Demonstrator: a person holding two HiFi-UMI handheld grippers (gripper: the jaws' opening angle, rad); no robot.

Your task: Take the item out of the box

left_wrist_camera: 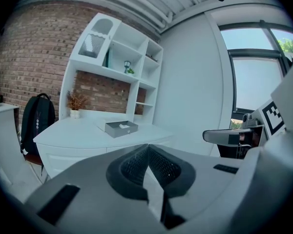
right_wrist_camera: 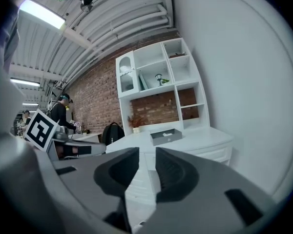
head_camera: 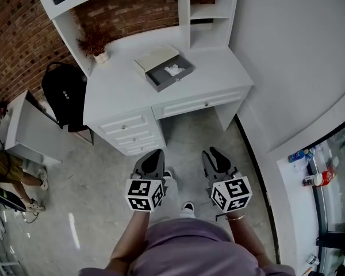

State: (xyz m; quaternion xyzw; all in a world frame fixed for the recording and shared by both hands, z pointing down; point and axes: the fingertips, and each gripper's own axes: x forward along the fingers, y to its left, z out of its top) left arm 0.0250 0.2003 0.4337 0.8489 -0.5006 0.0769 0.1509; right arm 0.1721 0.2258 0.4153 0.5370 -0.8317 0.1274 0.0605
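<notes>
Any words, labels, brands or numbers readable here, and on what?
None readable.
Open grey box on the white desk: small front mark, too small.
Black backpack: pale dots, blurred.
Coloured containers at far right: labels too small.
Left tongs and right tongs: black-and-white square marker patterns, no lettering.

The desk (head_camera: pixel 118 94) stands ahead of me, and my left gripper (head_camera: pixel 155 154) and right gripper (head_camera: pixel 210 153) hang side by side before its drawers, well apart from it. On the desk the box (head_camera: pixel 163 85) lies near the middle with the item (head_camera: pixel 173 69) in it and a lid (head_camera: pixel 155 57) just behind. A potted plant (head_camera: pixel 96 45) stands at the back left corner, the shelf unit (head_camera: pixel 211 16) at the back right. A backpack (head_camera: pixel 63 94) sits just left of the desk, a small table (head_camera: pixel 26 125) further left.
</notes>
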